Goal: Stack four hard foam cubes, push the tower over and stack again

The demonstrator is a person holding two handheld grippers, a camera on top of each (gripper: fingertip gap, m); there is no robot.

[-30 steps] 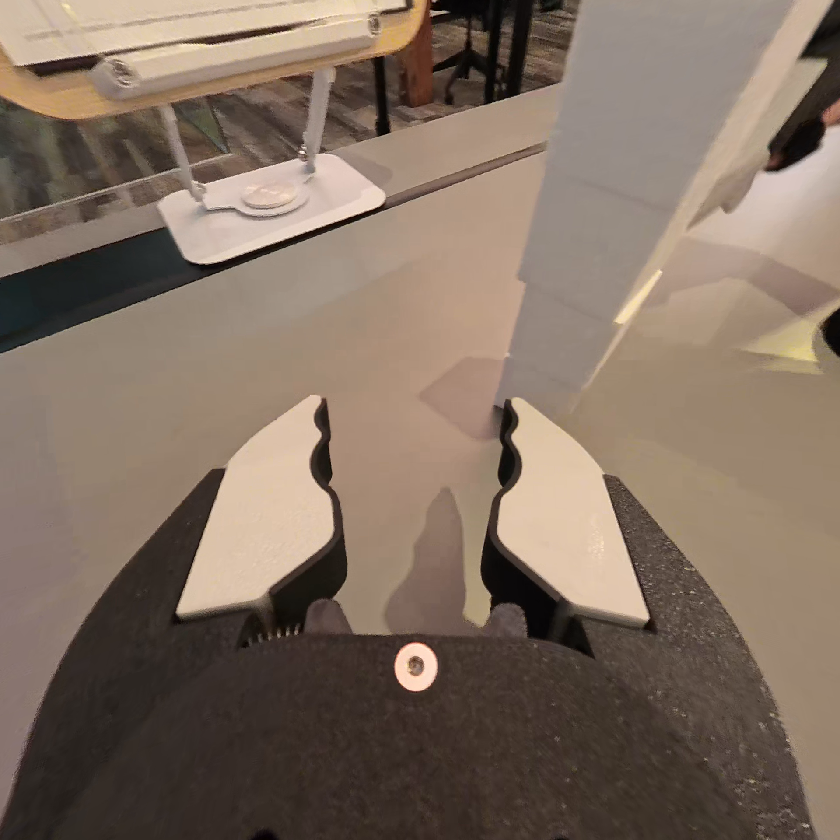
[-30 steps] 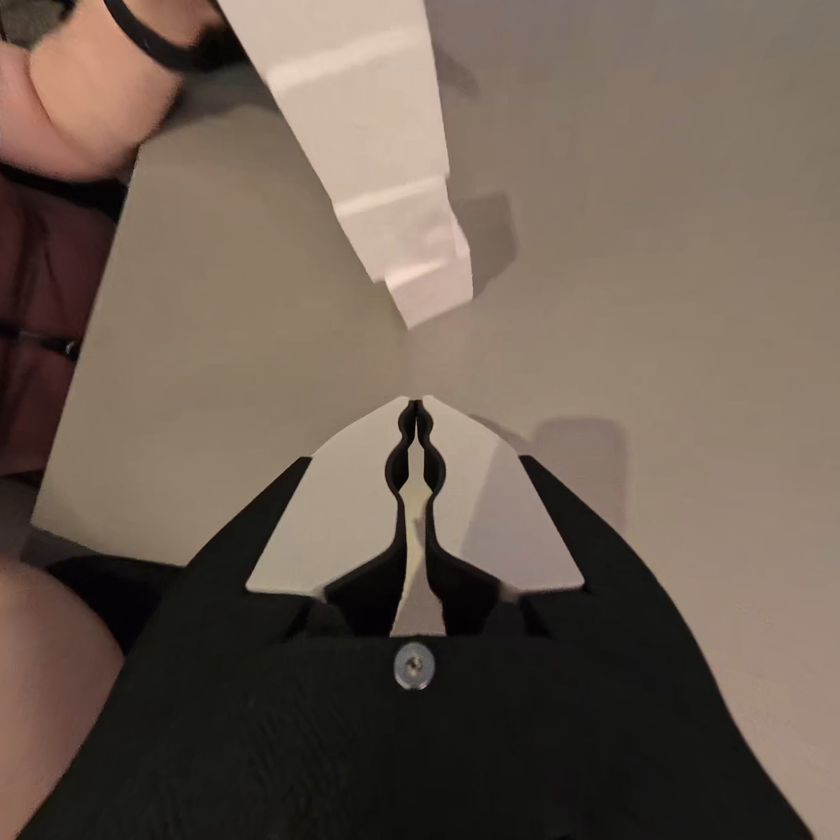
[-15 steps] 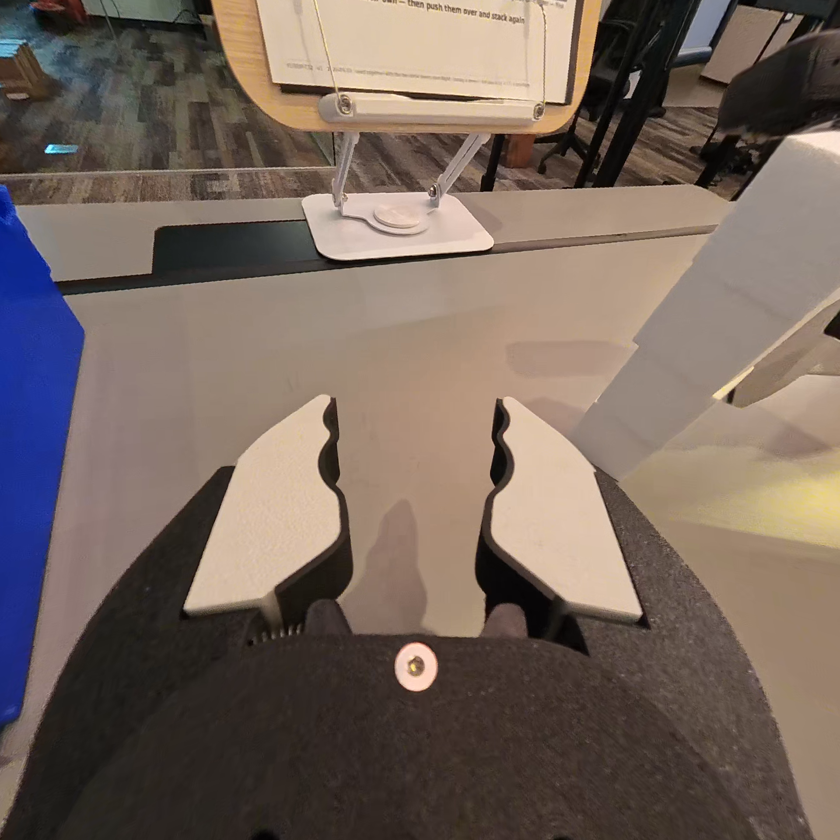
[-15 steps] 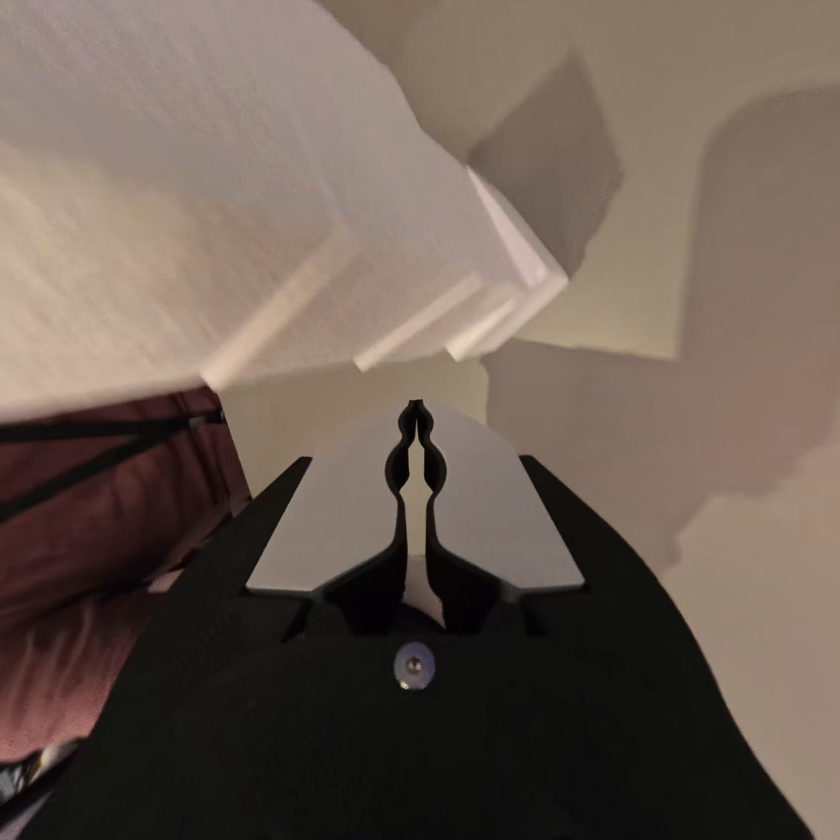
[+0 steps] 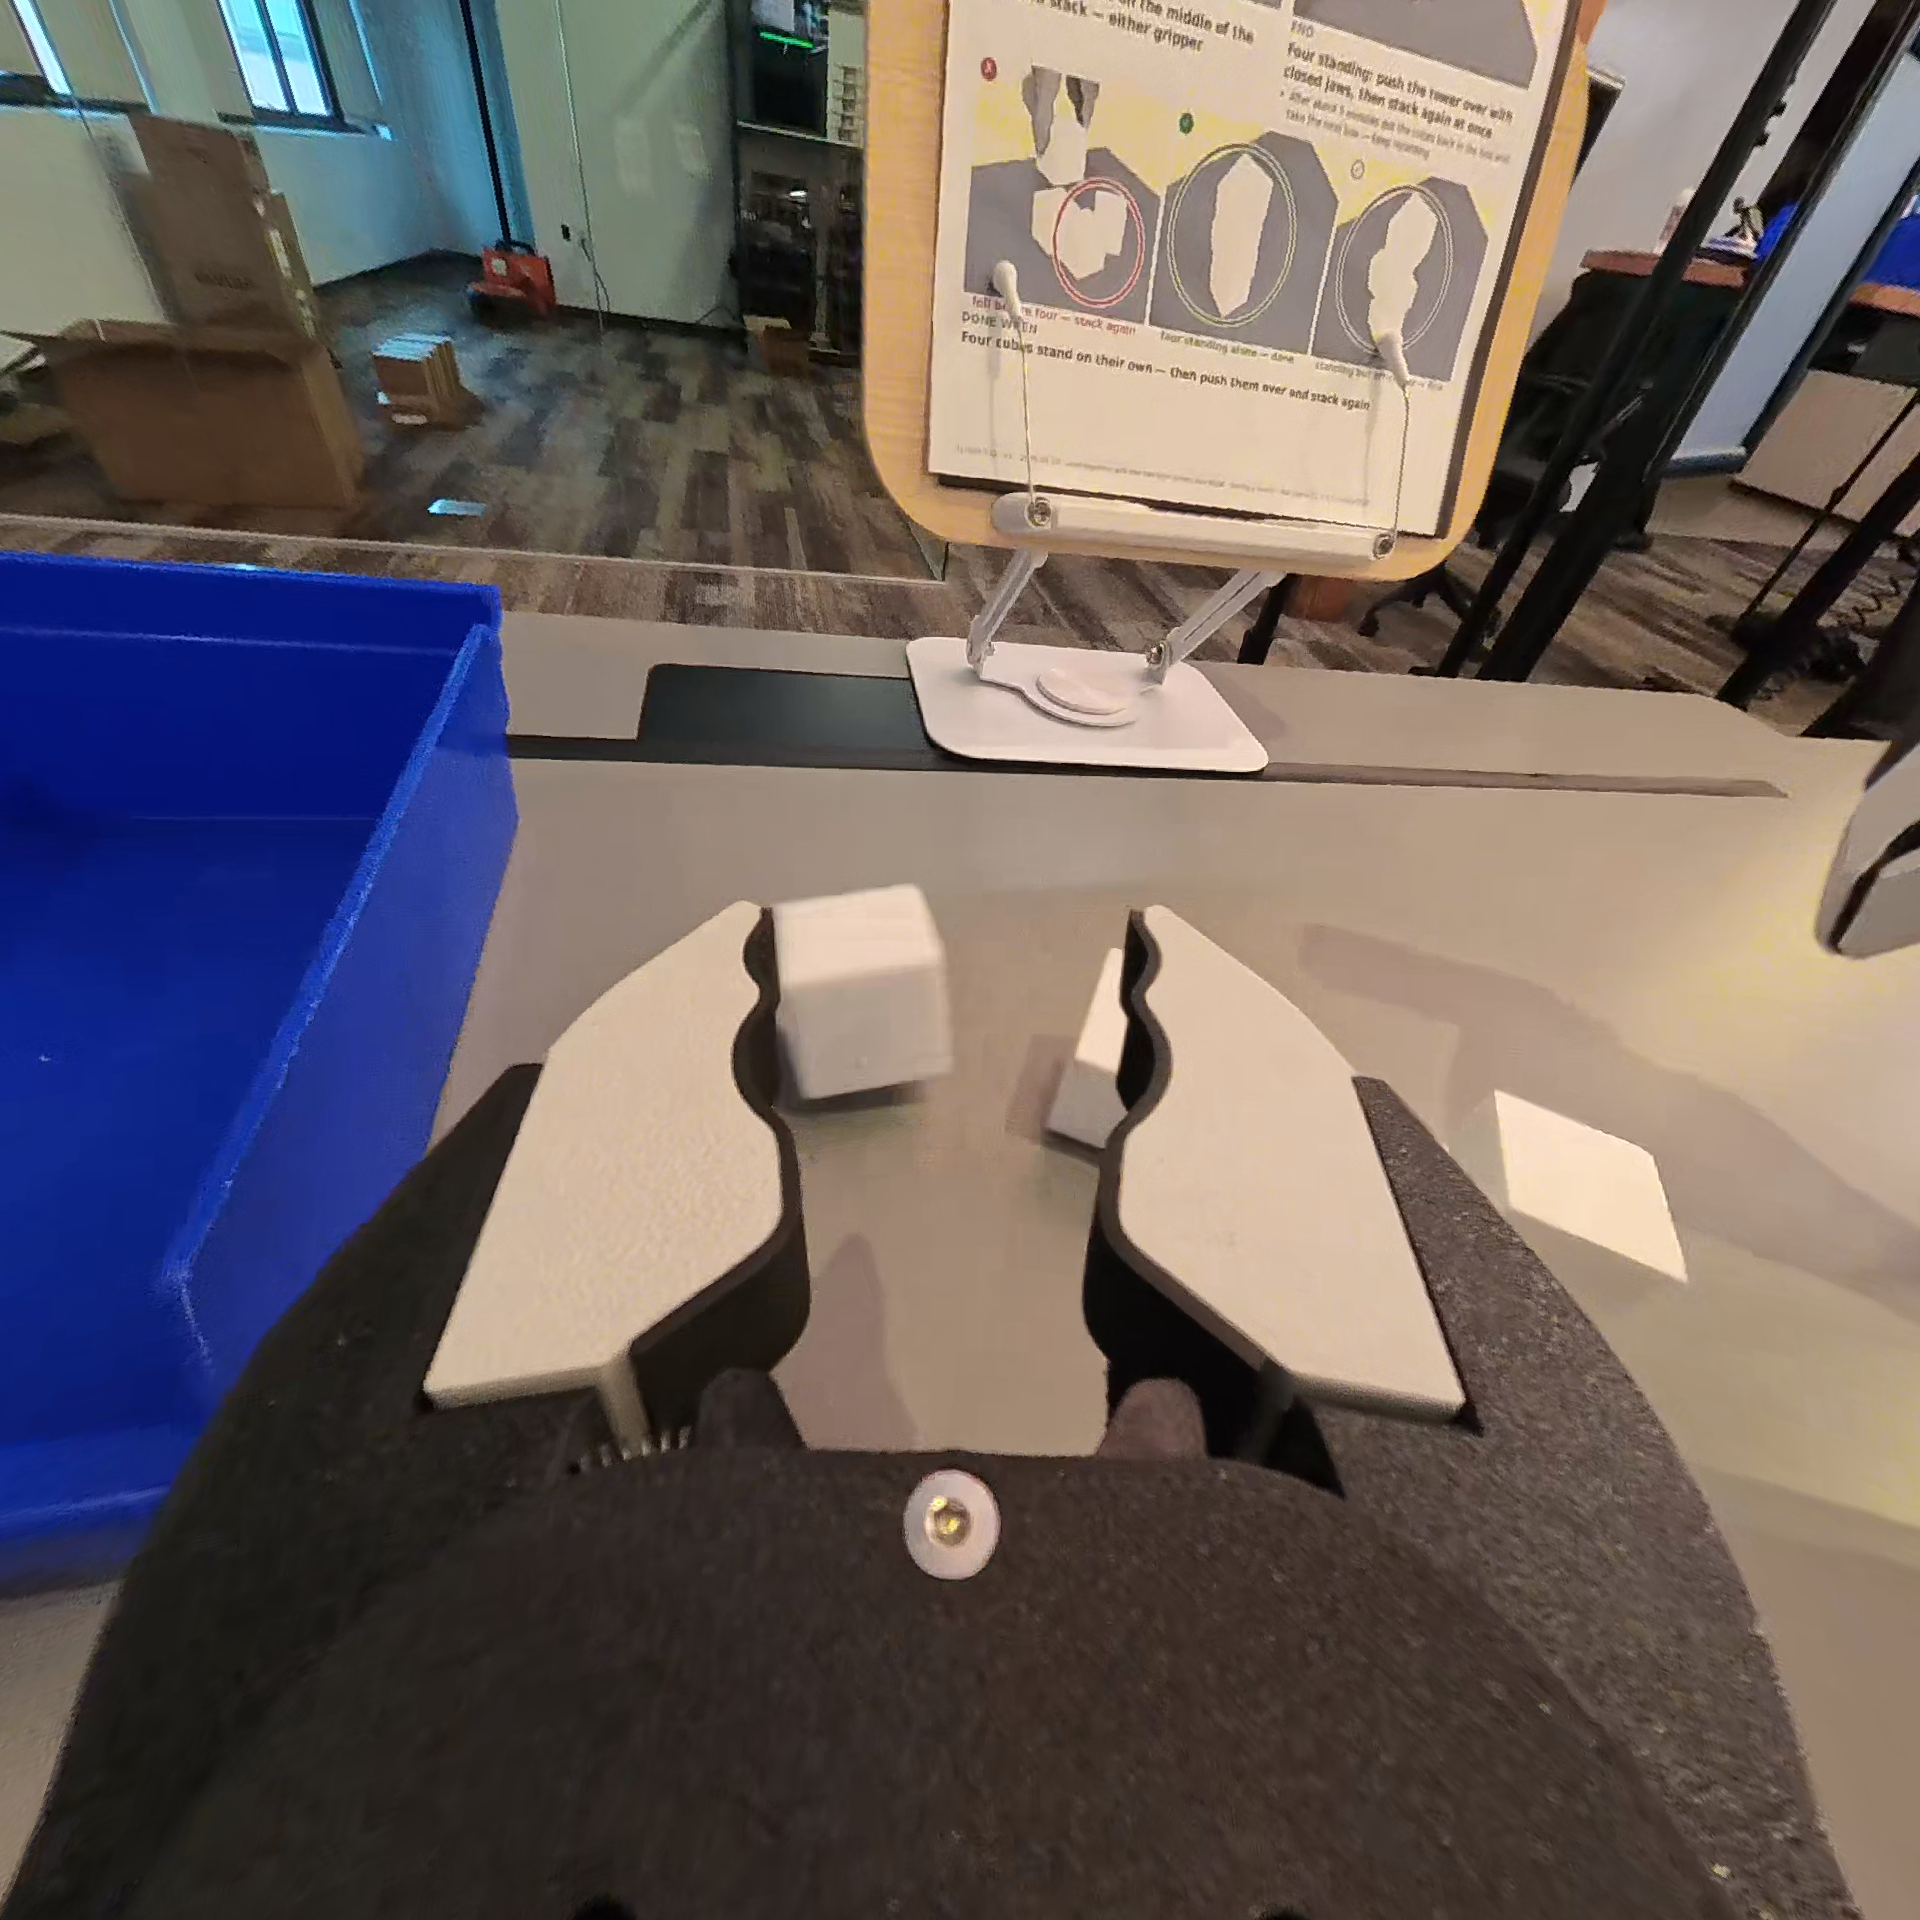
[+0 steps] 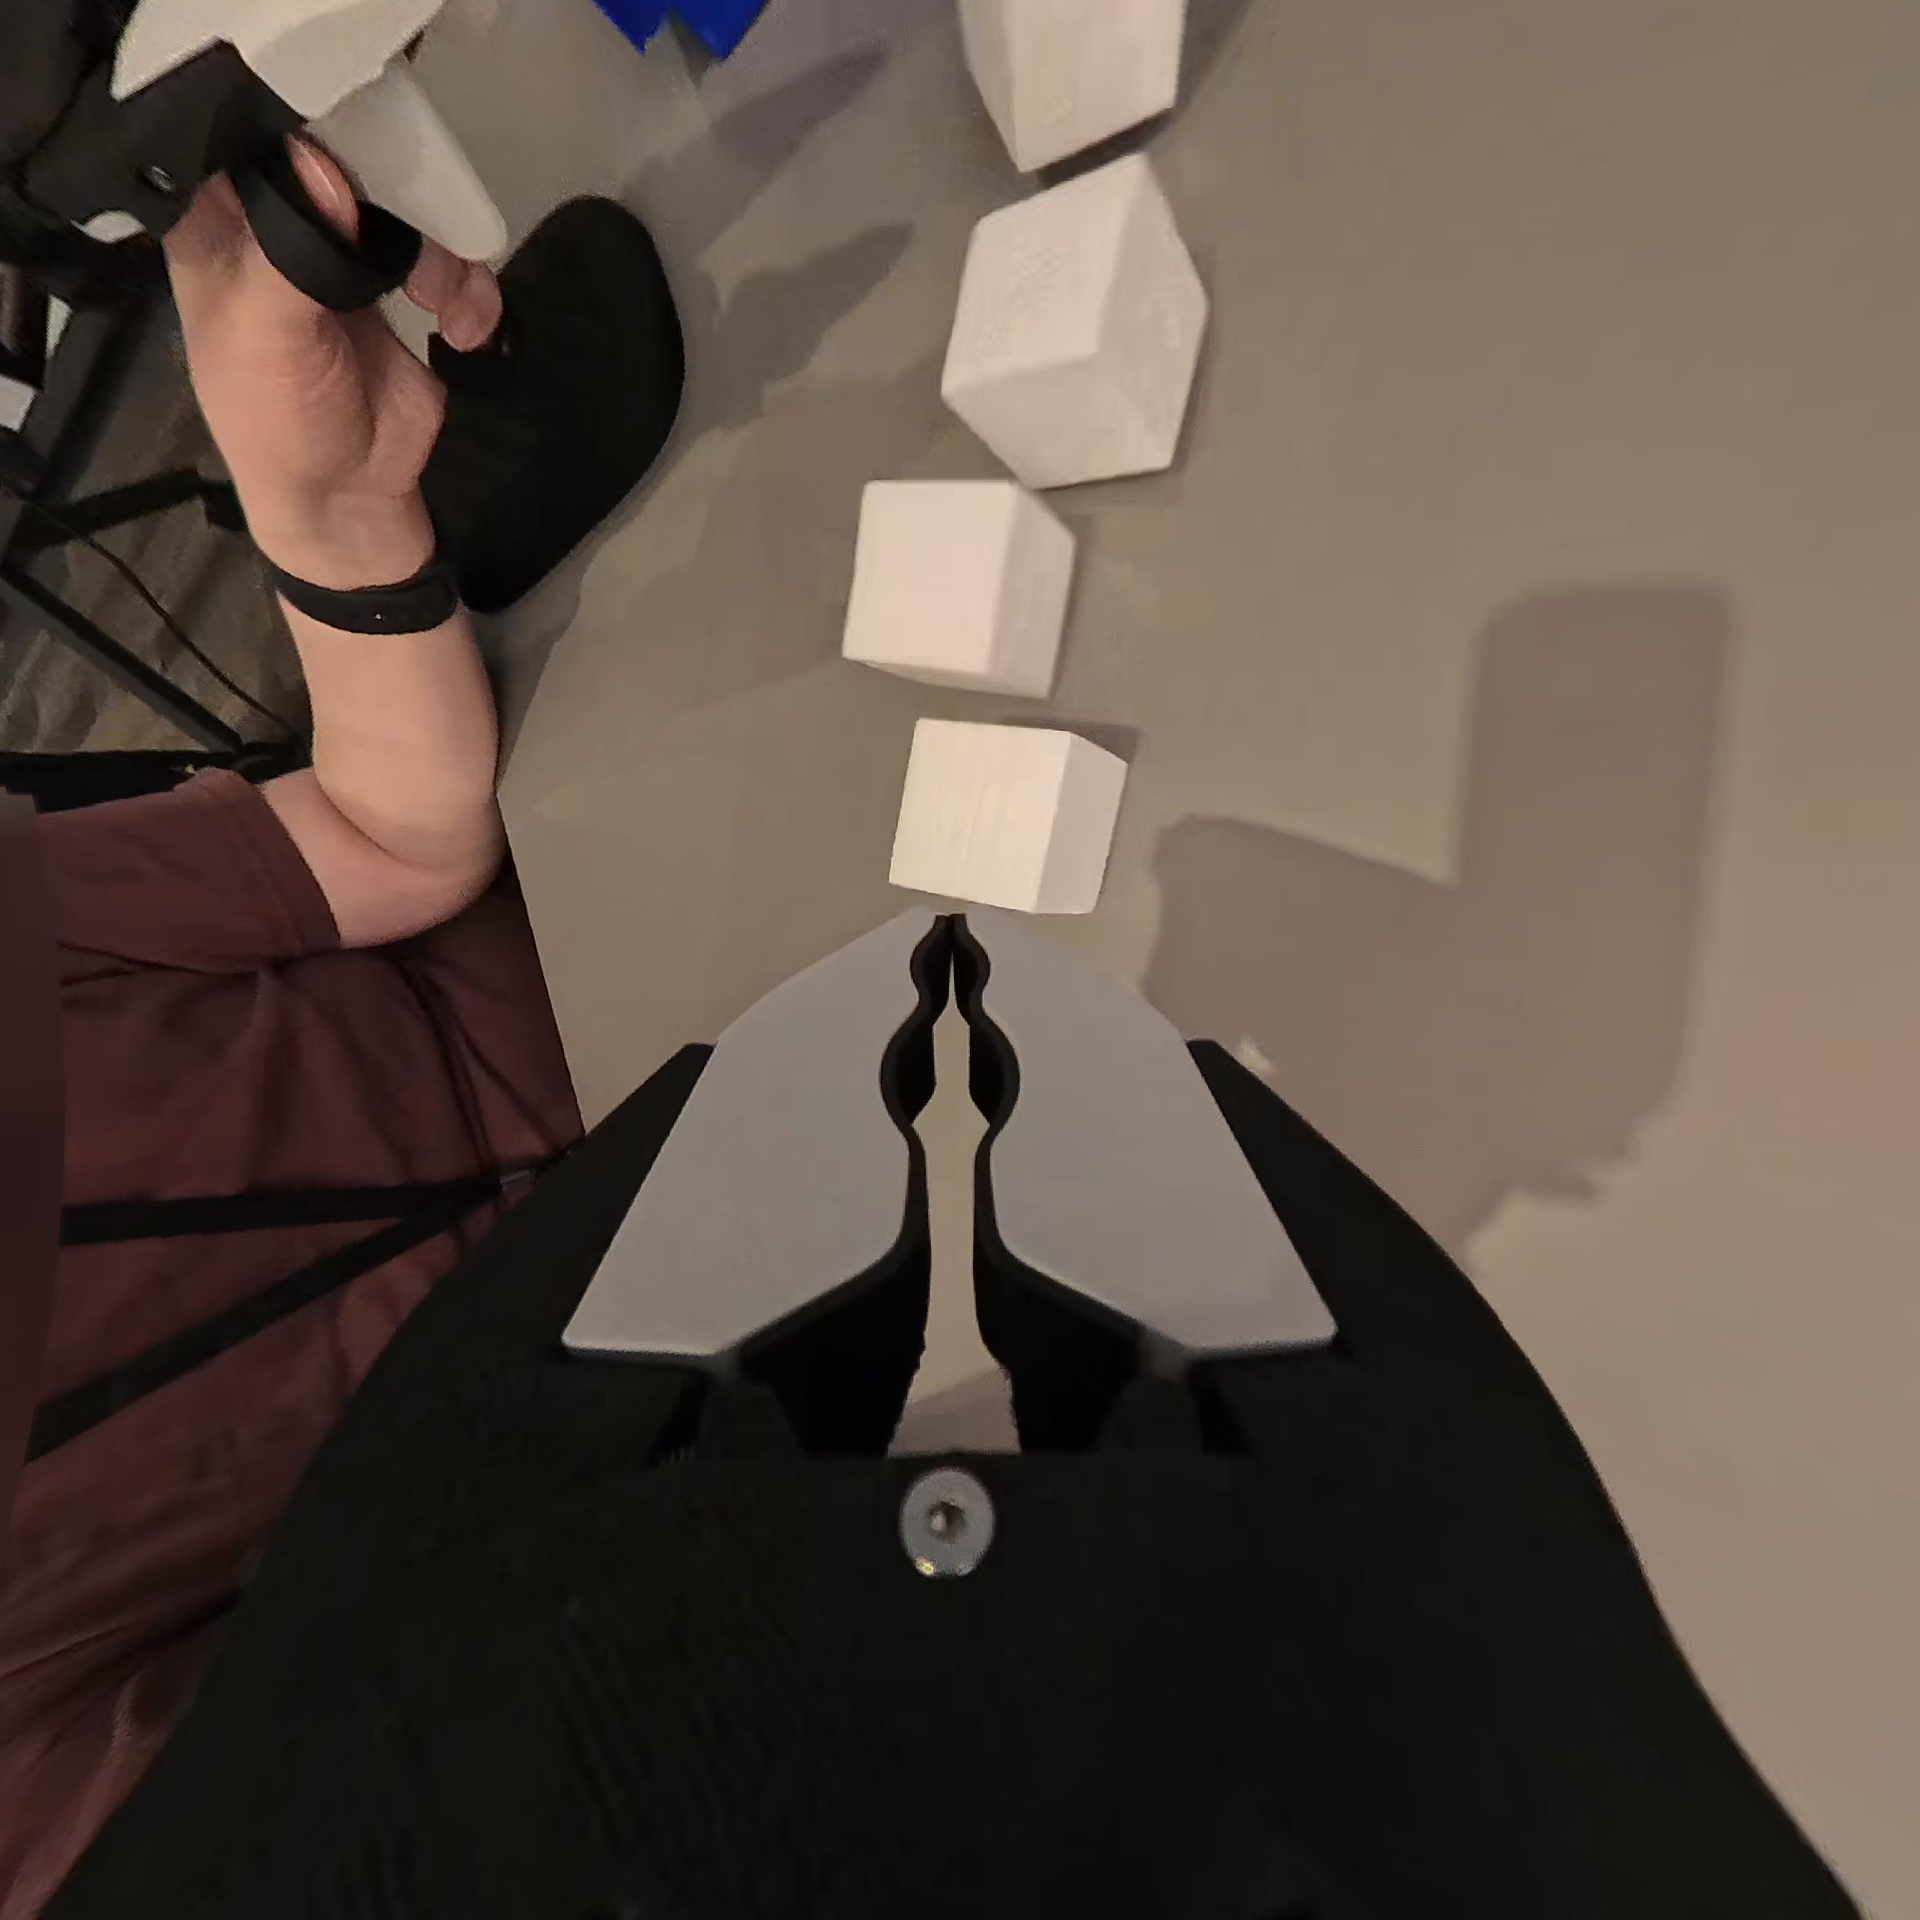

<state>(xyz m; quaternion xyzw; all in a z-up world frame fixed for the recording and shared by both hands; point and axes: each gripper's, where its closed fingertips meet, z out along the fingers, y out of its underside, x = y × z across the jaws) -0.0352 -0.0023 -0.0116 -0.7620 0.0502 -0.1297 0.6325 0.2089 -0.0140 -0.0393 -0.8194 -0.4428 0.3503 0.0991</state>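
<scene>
Several white foam cubes lie loose in a line on the grey table (image 6: 1455, 416), none stacked. In the right wrist view the nearest cube (image 6: 1008, 816) sits just beyond my right gripper (image 6: 951, 920), which is shut and empty. A second cube (image 6: 956, 587) and a third cube (image 6: 1075, 332) lie farther along, and another shows at the top edge (image 6: 1075, 73). My left gripper (image 5: 945, 920) is open and empty above the table. One cube (image 5: 862, 1003) lies by its left fingertip, another (image 5: 1091, 1060) is half hidden by its right finger, and one (image 5: 1579, 1195) lies to the right.
A blue bin (image 5: 208, 935) stands at the left of the table. A paper stand (image 5: 1091, 707) stands on the table's far edge. A person's forearm (image 6: 384, 779) and hand hold the left gripper (image 6: 312, 62) near the table's front edge. My hands' fingertips stand some 25 centimetres from each other. Between my right fingertips and the nearest cube (image 6: 1008, 816) there is roughly 8 centimetres. It is also in sight in the left wrist view (image 5: 1577, 1148).
The leaning tower has fallen, and its cubes now lie apart on the table. The right gripper has stayed shut and the left open. The left gripper now looks at the fallen cubes and the bin.
</scene>
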